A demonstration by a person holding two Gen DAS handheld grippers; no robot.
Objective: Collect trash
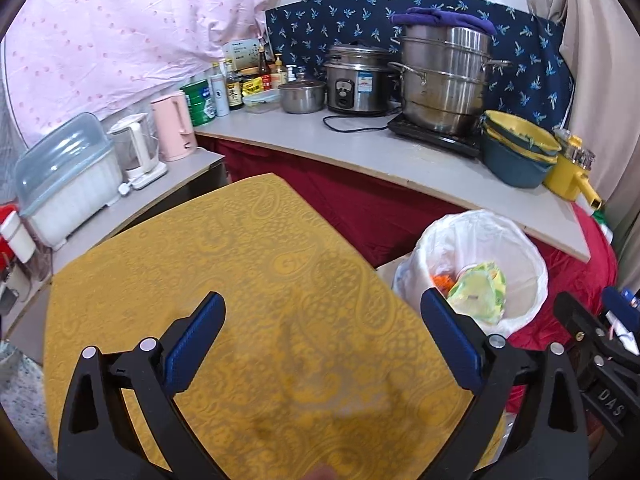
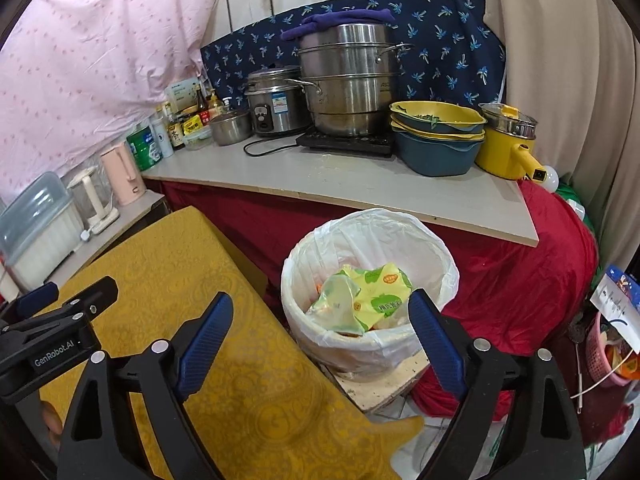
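Yellow patterned cloth covers the surface [image 1: 248, 300] at the left, and as far as both views show nothing lies on it, so I judge the clearing done or close to it. Over that cloth hangs the left hand-held gripper [image 1: 322, 328], jaws spread wide with nothing between them. To its right, at about two o'clock in the left wrist view, stands the bin [image 2: 400, 236] with its white liner, on a small board just off the cloth's right edge; the trash [image 2: 368, 292], a yellow-green wrapper and other scraps, already lies inside. The right hand-held gripper [image 2: 320, 328] hovers near the bin's rim, also spread and empty. What may remain is not in view. Open room is tight: the grey counter [image 2: 360, 184] overhangs the bin at twelve o'clock and red cloth [image 2: 520, 280] crowds it at three.
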